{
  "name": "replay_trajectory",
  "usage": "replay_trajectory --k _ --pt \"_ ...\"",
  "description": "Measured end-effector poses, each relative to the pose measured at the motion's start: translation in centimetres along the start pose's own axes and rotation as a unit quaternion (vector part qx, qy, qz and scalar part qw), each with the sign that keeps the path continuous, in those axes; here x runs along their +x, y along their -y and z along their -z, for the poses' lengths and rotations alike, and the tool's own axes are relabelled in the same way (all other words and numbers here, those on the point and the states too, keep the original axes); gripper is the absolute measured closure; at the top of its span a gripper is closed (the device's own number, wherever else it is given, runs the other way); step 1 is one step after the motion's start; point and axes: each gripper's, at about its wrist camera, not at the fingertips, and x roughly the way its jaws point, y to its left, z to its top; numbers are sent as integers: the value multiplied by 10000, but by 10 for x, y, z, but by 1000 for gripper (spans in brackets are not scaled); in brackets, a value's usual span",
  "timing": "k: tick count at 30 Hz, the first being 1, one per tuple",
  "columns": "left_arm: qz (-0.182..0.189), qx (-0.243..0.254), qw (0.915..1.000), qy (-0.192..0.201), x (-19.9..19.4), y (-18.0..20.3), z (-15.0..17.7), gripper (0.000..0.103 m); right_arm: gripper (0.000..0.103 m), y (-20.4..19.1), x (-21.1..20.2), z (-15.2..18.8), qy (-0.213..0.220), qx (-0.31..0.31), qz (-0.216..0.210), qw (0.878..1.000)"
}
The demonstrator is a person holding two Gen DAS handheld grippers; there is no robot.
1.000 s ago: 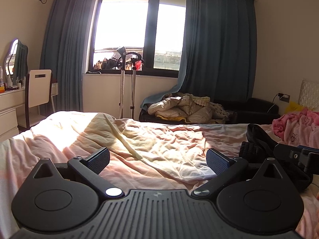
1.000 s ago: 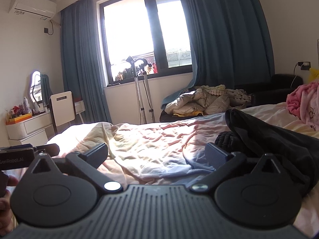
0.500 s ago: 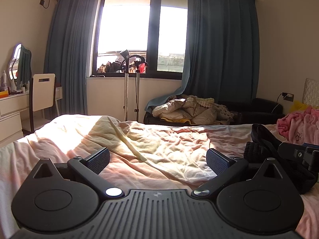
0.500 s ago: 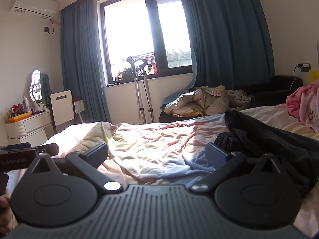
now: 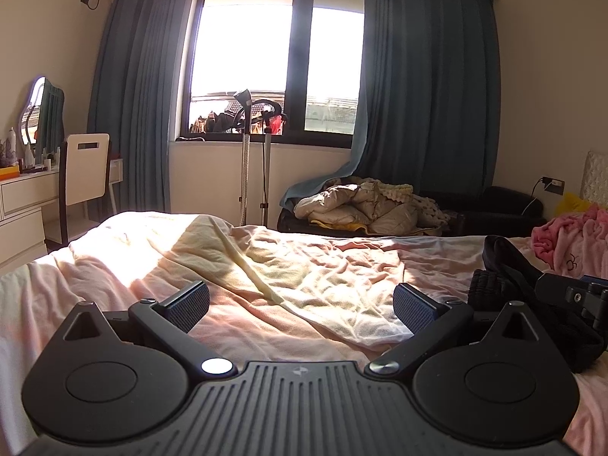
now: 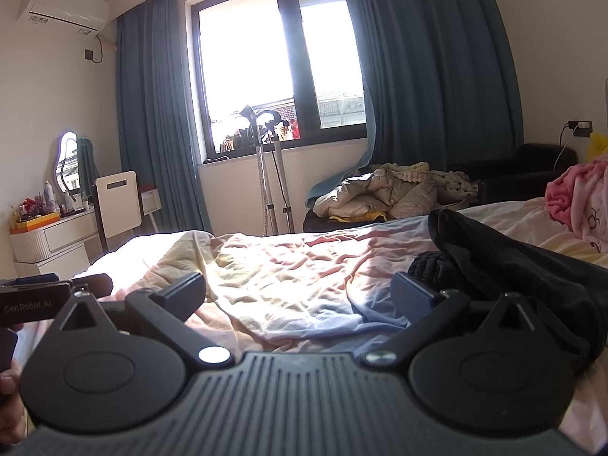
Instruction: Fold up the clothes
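Note:
A black garment lies crumpled on the right side of the bed; it also shows at the right in the left wrist view. A pale yellow cloth is spread wrinkled over the pink bed sheet, and shows in the right wrist view. My left gripper is open and empty, held above the cloth. My right gripper is open and empty, its right finger close to the black garment. A pink garment lies at the far right.
A garment steamer stand is by the window beyond the bed. A dark sofa with piled bedding stands at the back right. A white chair and dressing table are at the left. The other gripper's body shows at the right.
The left wrist view has tilted upward a little, showing more window and curtain. The right gripper has barely moved. Both grippers stay open.

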Motion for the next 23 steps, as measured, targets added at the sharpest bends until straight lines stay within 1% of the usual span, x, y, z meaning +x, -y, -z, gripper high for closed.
replay_trajectory --k 23 --pt "-8 65 10000 18 -2 3 1 0 0 4 0 0 -19 -29 -32 10000"
